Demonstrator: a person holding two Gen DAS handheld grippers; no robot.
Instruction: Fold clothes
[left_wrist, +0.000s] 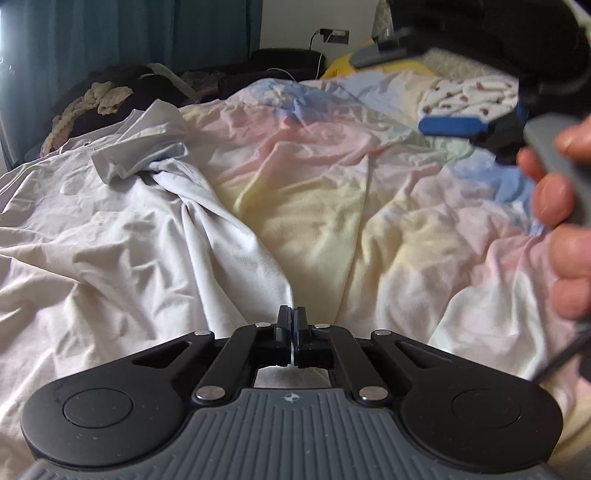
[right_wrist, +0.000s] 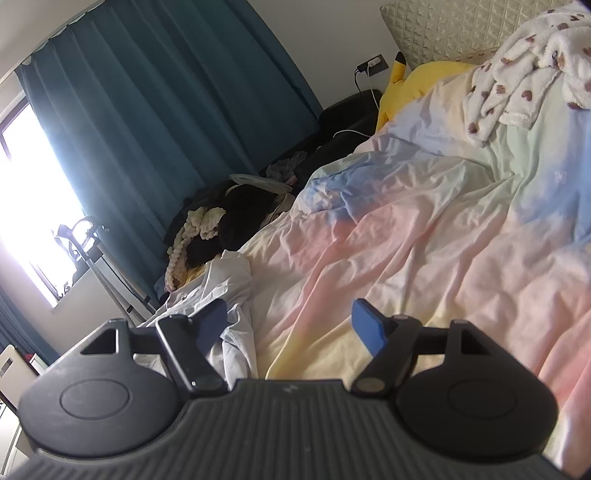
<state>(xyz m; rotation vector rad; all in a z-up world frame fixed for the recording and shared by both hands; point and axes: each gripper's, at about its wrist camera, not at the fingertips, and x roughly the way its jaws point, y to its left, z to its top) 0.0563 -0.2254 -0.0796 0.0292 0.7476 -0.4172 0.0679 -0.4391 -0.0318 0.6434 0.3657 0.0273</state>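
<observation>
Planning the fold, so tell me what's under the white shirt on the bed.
The white shirt lies on the pastel duvet, with one edge pinched in the left tool. Anything beneath its folds is covered.

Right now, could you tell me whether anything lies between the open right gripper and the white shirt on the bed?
Nothing visible does. The right gripper hangs open above the pastel rainbow duvet, and the crumpled white cotton shirt lies uncovered by its left finger. The left gripper is clamped on the shirt's edge.

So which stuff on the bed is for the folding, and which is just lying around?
For the folding:
- white shirt, its edge pinched in the left tongs
- right tongs, open and empty

Just lying around:
- pastel duvet
- spotted fleece blanket
- yellow plush toy
- chunky knit rope
- teal curtain
</observation>
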